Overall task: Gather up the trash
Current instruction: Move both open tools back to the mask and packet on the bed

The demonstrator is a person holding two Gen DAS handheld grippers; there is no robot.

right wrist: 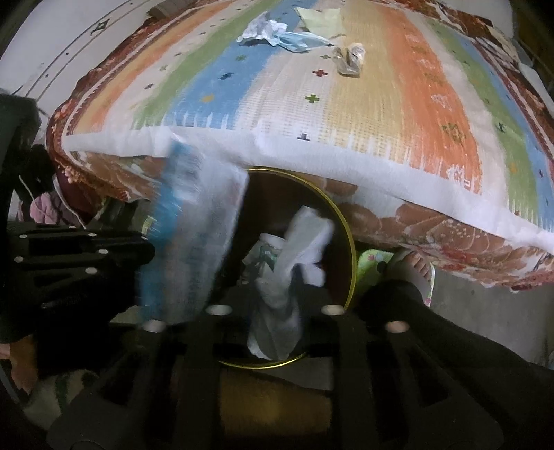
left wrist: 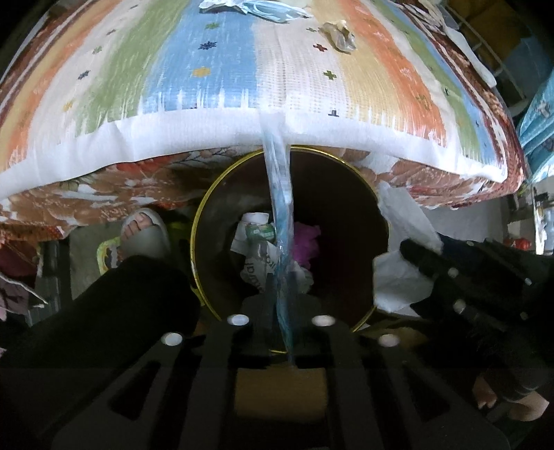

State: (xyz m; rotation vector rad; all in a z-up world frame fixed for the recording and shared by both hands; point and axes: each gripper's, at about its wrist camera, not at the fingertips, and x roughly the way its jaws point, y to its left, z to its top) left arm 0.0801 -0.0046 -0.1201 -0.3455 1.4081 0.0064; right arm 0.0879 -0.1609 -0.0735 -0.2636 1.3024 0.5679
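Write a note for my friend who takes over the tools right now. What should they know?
Left tool: over the bin, jaws apart, blue-and-white wrapper hanging between them.
Right tool: over the same bin, jaws apart, white tissue loose between them.
Done: some trash lies in the bin.
Left: let both pieces drop in, then fetch the face mask, crumpled paper, yellow paper and clear wrapper from the bed.
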